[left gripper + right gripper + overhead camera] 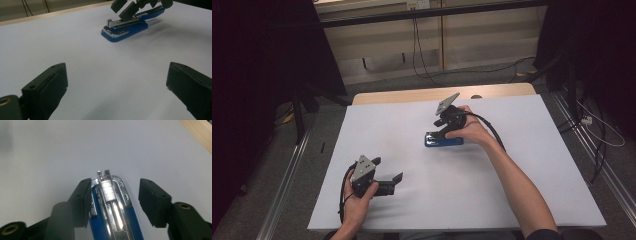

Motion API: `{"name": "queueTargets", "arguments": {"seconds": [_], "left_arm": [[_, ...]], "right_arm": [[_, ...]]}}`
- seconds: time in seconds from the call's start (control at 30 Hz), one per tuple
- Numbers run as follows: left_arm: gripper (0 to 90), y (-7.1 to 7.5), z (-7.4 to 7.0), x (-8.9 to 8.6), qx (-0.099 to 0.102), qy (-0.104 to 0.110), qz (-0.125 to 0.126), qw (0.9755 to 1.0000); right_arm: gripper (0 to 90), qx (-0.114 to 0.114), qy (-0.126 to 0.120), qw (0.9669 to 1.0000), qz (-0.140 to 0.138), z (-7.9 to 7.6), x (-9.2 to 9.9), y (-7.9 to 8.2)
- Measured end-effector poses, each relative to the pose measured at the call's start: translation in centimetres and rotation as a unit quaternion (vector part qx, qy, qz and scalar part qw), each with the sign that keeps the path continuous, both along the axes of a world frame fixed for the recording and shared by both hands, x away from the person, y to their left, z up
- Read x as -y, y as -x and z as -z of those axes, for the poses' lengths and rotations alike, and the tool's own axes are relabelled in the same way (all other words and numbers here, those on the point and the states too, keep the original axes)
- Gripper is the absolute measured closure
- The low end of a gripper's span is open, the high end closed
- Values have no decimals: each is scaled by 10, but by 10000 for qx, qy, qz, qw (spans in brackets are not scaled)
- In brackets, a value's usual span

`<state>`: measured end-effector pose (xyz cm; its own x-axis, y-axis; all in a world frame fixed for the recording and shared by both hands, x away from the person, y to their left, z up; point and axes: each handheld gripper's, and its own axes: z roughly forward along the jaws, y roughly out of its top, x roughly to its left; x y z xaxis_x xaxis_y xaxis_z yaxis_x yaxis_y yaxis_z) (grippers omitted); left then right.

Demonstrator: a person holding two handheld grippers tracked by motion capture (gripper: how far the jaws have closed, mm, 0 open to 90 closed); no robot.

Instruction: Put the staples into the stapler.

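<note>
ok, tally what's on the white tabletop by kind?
Blue stapler: 1
Hand-held tongs: 2, left tongs and right tongs
Total: 3

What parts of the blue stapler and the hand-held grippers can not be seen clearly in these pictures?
- Blue stapler, high view: its rear is hidden under the right hand and the right hand-held gripper.
- Right gripper view: the bottom edge cuts off the stapler's rear; whether the left jaw touches its side is unclear.
- Left hand-held gripper, left gripper view: the lower edge cuts off its open jaws.
</note>
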<state>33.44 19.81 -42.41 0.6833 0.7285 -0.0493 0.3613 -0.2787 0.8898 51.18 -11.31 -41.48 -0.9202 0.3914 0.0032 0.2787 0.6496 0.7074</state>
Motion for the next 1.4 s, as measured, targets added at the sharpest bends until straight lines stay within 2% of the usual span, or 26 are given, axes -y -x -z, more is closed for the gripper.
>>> {"name": "queueTargets", "arguments": {"seconds": [0.07,0.33,0.63,0.7,0.8,0.87,0.97,1.07,1.23,1.33,1.37,1.4], "left_arm": [[38,-1,0,0,-7,-20,-2,10000],[37,-1,1,-1,-20,-37,-13,10000],[37,-1,0,-1,-5,3,-15,10000],[37,-1,0,-1,-14,8,-9,10000],[39,-3,0,-1,-44,24,-30,10000],[39,-4,1,-2,-61,7,-47,10000],[39,-5,1,-2,-46,24,-59,10000],[39,-4,1,-3,-74,24,-67,9999],[39,-6,2,-5,-87,54,-123,9999],[39,-6,3,-5,-114,30,-135,9998],[39,-6,3,-6,-126,80,-151,9998],[39,-6,3,-7,-134,63,-146,9998]], "right_arm": [[369,-107,-15,9998,168,2,1,1],[179,-76,-220,9979,600,1,5,3],[98,-59,-339,9954,889,4,12,10],[80,-31,-401,9941,1011,4,13,11],[73,127,-395,9910,1271,3,13,14],[68,132,-486,9894,1360,1,15,14],[54,154,-631,9856,1558,-1,19,17],[81,83,-709,9809,1808,0,24,19],[73,34,-880,9747,2054,0,32,21],[67,98,-928,9723,2143,-1,35,24],[67,105,-964,9712,2175,-1,36,25],[79,104,-972,9712,2173,-1,37,27]]}}
